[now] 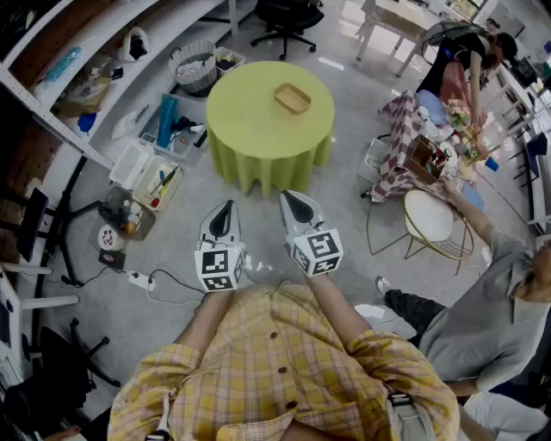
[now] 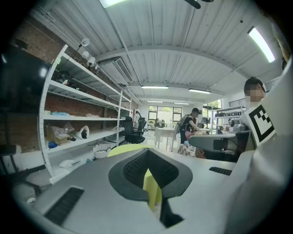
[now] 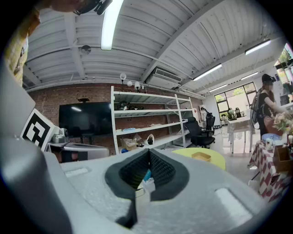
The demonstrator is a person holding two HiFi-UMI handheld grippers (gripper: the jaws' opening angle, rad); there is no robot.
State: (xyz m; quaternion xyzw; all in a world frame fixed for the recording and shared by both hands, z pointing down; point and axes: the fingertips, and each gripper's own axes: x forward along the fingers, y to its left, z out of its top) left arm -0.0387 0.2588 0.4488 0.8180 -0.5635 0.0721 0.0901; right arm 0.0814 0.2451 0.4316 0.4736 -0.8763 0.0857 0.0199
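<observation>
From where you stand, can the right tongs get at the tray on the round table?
Probably not. The right tongs, shut and empty, hang over the floor short of the table, and the tray lies past its middle. Nothing stands in the way, though.

Left gripper (image 1: 225, 207) and right gripper (image 1: 289, 198) hover before a yellow-green table (image 1: 254, 133) bearing a tray (image 1: 293, 98).

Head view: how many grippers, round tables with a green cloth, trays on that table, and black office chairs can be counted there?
Grippers: 2 (left gripper, right gripper, both with jaws together and empty)
Round table with green cloth: 1
Tan tray on that table: 1
Black office chair: 1
Total: 5
</observation>
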